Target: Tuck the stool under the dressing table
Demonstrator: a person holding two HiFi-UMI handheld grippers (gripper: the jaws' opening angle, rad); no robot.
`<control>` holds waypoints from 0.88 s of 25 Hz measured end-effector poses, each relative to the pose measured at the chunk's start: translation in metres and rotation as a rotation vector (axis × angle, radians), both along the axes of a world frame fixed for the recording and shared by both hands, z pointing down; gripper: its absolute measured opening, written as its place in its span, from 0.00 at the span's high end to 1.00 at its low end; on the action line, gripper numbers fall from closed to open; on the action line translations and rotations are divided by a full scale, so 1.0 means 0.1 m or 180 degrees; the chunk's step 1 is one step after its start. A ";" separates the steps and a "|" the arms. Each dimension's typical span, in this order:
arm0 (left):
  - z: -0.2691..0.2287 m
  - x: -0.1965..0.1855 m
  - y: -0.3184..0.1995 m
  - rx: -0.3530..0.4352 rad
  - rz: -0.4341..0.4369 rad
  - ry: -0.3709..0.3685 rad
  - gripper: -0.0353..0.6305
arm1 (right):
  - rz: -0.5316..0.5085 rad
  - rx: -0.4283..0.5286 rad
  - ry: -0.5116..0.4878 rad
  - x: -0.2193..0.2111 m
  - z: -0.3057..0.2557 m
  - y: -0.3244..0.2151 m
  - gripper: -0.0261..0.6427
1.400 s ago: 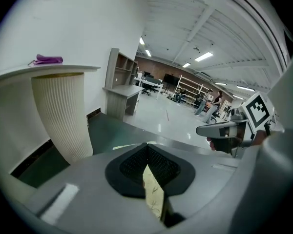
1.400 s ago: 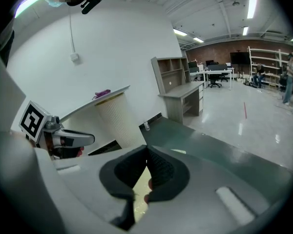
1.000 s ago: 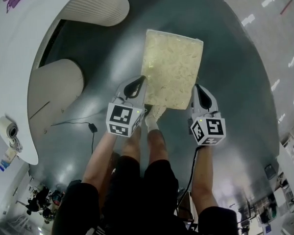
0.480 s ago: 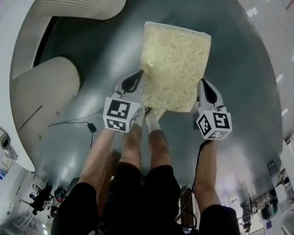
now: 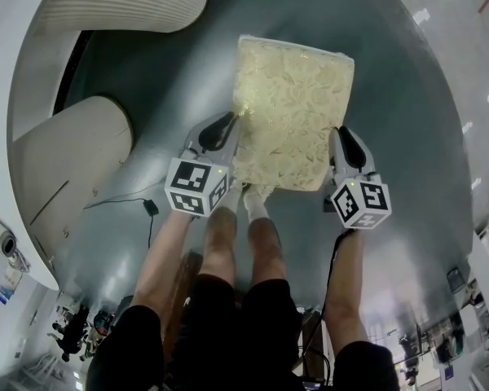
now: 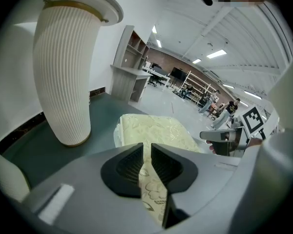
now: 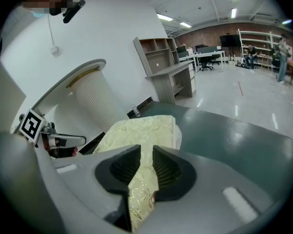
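Observation:
The stool [image 5: 293,112] has a cream floral cushion and stands on the grey-green floor ahead of my feet. My left gripper [image 5: 231,124] is at its near left corner and my right gripper [image 5: 341,139] at its near right side. In the left gripper view the jaws [image 6: 147,155] are opening, with the cover's edge [image 6: 149,184] in a slim gap between the pads. In the right gripper view the jaws [image 7: 146,162] are opening wider, the fabric [image 7: 139,194] still between them. The dressing table's white top [image 5: 16,72] and ribbed pedestal [image 5: 130,2] are at the upper left.
A smooth beige pedestal [image 5: 65,161] stands left of the stool, and the ribbed pedestal [image 6: 63,77] rises close on the left. A black cable with a plug [image 5: 151,210] lies on the floor. My legs and white shoes [image 5: 253,202] are just behind the stool.
Both grippers have come down with the stool's near end. Their jaws have begun to part around the cover's edge.

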State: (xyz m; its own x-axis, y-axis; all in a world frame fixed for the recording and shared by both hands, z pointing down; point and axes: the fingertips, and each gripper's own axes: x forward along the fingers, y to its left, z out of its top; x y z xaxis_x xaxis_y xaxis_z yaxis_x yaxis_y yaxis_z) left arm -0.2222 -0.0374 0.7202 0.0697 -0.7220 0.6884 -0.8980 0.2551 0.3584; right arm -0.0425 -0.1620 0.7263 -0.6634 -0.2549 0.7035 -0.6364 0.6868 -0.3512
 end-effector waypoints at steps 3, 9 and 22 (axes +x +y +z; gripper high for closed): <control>0.06 -0.03 0.00 -0.0010 -0.0078 0.0164 0.75 | 0.0016 -0.0147 -0.0049 0.02 0.08 0.00 0.73; 0.20 -0.05 -0.03 -0.0020 -0.0212 0.0423 0.48 | 0.0137 -0.0465 -0.0251 0.08 0.24 -0.05 0.53; 0.55 0.05 -0.12 0.0007 -0.0234 0.0717 0.24 | 0.0193 -0.0694 -0.0401 0.08 0.56 -0.08 0.44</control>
